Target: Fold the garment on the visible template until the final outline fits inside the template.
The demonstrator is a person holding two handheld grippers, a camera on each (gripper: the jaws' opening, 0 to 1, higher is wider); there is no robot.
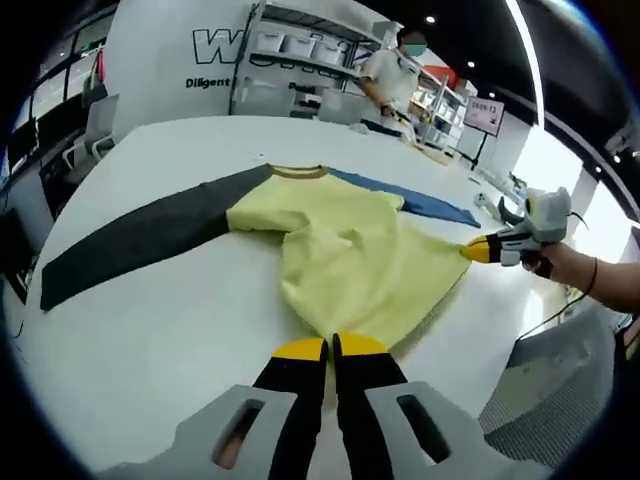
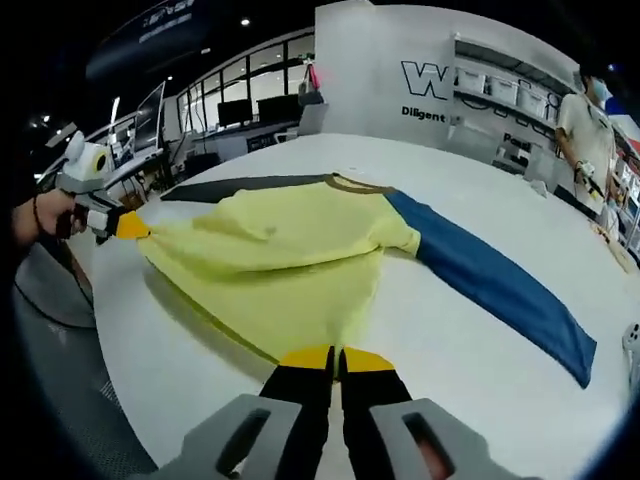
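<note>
Both tools are clamped on the yellow garment [image 1: 350, 255] lying on the white tabletop [image 1: 150, 330]: left tool [image 1: 330, 348] and right tool [image 2: 335, 358] each pinch a hem corner, jaws closed, sleeves spread flat.

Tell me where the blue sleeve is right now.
In the right gripper view the blue sleeve lies flat on the white table, stretching rightward from the yellow shirt.

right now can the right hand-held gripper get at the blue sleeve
Probably not yet: the right hand-held gripper is shut on the shirt hem. The blue sleeve lies flat and uncovered, so letting go would free the way.
</note>
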